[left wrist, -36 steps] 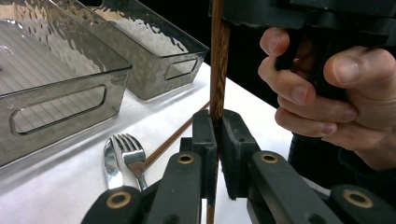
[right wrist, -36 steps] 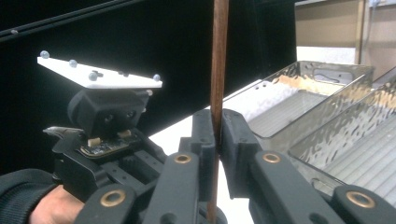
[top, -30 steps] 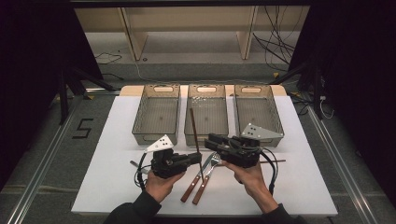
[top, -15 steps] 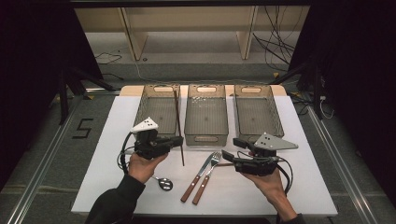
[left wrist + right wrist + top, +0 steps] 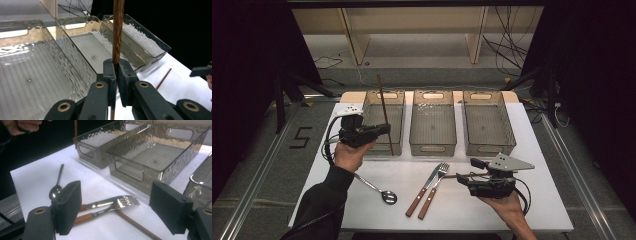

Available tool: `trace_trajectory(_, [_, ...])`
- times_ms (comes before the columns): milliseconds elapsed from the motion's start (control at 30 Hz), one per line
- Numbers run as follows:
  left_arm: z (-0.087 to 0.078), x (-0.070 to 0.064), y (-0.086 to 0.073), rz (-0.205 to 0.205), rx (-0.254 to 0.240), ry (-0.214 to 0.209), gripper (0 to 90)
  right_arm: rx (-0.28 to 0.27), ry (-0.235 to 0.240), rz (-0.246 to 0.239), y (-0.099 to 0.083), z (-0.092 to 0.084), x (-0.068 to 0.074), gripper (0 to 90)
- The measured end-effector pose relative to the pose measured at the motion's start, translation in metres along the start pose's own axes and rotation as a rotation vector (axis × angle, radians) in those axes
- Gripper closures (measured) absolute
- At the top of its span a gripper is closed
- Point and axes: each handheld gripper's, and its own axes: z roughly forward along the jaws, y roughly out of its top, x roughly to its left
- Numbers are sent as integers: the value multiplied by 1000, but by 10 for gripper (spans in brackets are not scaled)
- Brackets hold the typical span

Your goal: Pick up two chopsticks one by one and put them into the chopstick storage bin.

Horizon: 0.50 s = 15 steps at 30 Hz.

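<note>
The left gripper (image 5: 382,131) is clamped on a dark brown wooden chopstick (image 5: 384,112), held upright over the front of the leftmost clear ribbed plastic bin (image 5: 384,97). The right gripper (image 5: 115,207) has just been opening – its jaws stand wide, nothing pressed between them – above a second brown chopstick (image 5: 136,225) lying on the white table (image 5: 362,200) beside a wooden-handled fork (image 5: 432,191) and knife (image 5: 422,189). A second ago both grippers met at the table's front centre; since then the left has carried its chopstick up and left – the right has drawn right. A steel spoon (image 5: 379,190) lies nearby. Cables trail over the grey floor beyond.
</note>
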Motion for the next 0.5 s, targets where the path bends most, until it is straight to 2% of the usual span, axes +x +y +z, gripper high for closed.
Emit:
trace_trajectory(300, [2, 22, 21, -69, -16, 15, 851, 14, 12, 7, -5, -2, 4, 244])
trace_trajectory(500, [13, 34, 33, -65, 18, 70, 851, 19, 15, 9, -6, -1, 5, 225])
